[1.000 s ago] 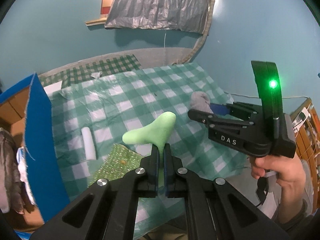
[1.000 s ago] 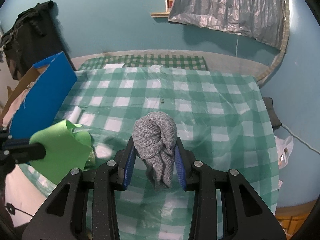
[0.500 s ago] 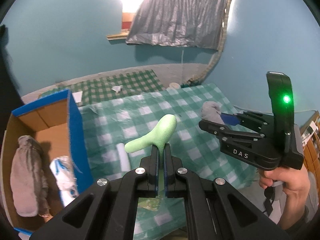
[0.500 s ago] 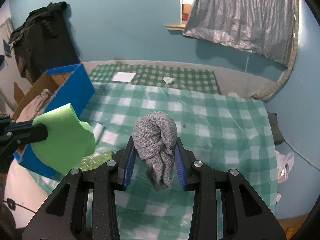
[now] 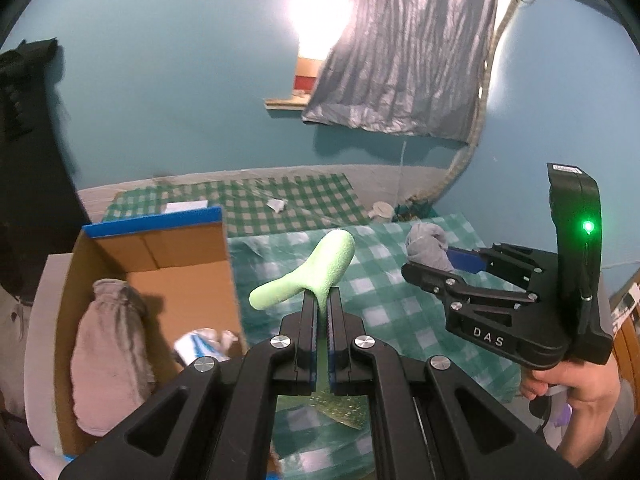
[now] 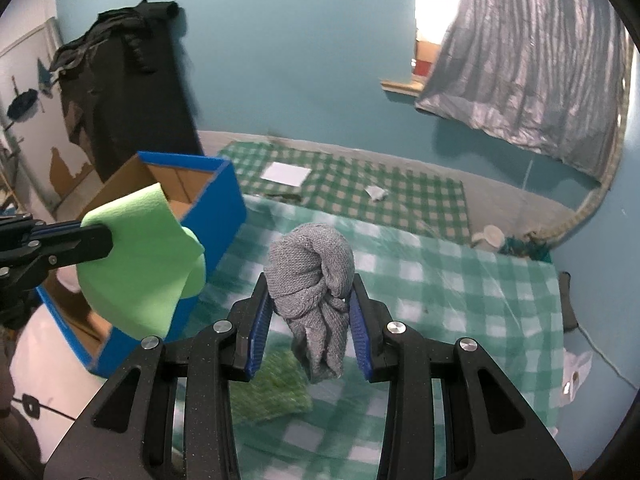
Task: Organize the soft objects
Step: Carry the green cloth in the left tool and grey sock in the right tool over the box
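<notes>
Checked cloth point(image 5: 380, 292) beside box point(image 5: 152, 220): grey sock point(image 5: 108, 356), possibly white-blue bundle point(image 5: 200, 346).

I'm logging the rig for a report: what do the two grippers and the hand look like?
Both grippers, left and right, are matte black with silver screws and blue jaw pads. The right one carries white "DAS" lettering and a green light. The hand is bare.
</notes>
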{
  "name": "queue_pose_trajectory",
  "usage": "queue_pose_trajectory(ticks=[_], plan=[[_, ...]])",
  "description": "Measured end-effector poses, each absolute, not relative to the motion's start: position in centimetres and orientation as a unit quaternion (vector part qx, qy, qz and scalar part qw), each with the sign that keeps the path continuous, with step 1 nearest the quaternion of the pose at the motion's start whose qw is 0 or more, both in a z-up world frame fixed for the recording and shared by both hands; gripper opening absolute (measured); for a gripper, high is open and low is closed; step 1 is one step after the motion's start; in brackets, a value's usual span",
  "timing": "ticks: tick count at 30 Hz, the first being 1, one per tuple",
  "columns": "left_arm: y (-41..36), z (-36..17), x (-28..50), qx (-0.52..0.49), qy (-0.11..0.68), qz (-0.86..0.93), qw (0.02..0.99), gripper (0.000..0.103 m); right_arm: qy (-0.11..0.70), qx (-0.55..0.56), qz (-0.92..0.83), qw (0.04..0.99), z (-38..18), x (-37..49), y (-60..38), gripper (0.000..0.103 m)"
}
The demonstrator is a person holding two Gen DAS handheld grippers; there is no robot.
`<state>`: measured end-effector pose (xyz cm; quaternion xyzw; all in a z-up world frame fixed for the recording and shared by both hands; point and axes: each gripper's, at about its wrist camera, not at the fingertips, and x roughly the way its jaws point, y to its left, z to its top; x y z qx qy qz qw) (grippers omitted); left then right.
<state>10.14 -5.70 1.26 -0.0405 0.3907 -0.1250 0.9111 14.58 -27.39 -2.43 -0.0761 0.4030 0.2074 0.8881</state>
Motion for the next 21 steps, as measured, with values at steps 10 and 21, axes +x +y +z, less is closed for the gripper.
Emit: queue_pose_trajectory(ticks=[10, 21], plan=[[-0.4, 2.5, 9.5, -0.065, 0.372, -0.078, 0.923, 0.004, 0.385, -0.094, 0.257, 0.882, -0.5, 14.6, -21.5, 0.035], [4.2, 2.0, 9.0, -0.081, 0.371, -0.029, 0.925, 0.004, 0.382, -0.111, 0.309, 0.864, -0.2, 14.9, -15.2, 0.035]])
